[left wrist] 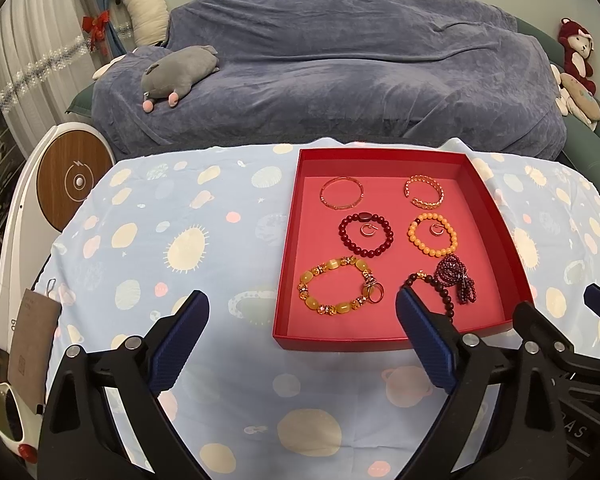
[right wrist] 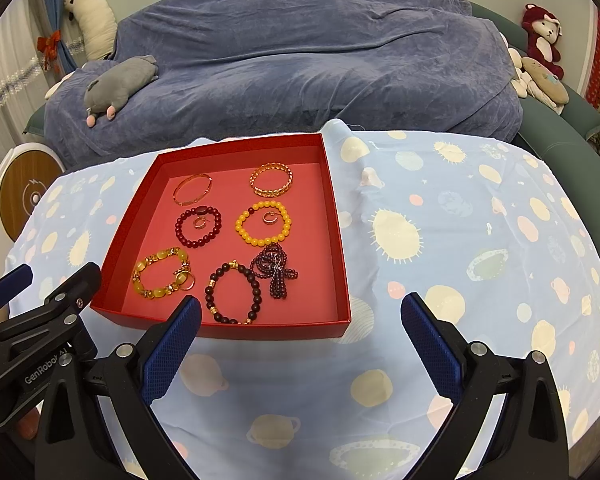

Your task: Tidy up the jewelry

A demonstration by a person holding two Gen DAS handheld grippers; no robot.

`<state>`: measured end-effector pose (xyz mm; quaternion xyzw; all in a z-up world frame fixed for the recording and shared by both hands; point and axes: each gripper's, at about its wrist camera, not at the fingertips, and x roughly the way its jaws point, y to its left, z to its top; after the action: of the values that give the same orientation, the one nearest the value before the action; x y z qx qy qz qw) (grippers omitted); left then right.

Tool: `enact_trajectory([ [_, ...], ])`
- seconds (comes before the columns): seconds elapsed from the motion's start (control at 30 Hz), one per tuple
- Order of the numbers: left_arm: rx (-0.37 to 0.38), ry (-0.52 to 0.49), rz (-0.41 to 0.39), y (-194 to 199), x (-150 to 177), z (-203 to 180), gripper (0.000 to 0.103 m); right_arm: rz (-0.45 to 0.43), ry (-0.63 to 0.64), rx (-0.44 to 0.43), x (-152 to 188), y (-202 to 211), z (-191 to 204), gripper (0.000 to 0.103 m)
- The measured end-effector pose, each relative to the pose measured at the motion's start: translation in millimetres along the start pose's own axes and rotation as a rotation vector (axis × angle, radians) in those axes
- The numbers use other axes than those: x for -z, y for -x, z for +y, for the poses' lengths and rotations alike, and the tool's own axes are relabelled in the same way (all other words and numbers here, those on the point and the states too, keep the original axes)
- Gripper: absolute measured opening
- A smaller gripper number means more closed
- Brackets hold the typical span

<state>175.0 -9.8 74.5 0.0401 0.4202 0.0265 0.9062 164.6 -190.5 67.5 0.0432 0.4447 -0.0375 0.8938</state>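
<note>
Left tool (left wrist: 302, 300): spread wide, empty, lower centre of its view.
Right tool (right wrist: 300, 304): spread wide, empty.
Red tray (right wrist: 340, 240): centre-left, on the counter (right wrist: 460, 240).
Jewelry: bracelets in the tray, including a yellow bead bracelet (right wrist: 263, 223).

Blanket-covered sofa (left wrist: 340, 60) behind table; white curtains (left wrist: 32, 60) left.

Left claw (left wrist: 302, 312) and right claw (right wrist: 300, 314) hover side by side, jaws spread wide, holding nothing.
</note>
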Motion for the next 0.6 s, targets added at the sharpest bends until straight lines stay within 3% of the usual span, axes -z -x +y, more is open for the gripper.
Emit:
enact_trajectory([
  [0.6, 0.001, -0.010, -0.003, -0.9, -3.5, -1.9, 0.090, 0.002, -0.001, 0.001, 0.2, -1.2, 0.8, 0.096],
])
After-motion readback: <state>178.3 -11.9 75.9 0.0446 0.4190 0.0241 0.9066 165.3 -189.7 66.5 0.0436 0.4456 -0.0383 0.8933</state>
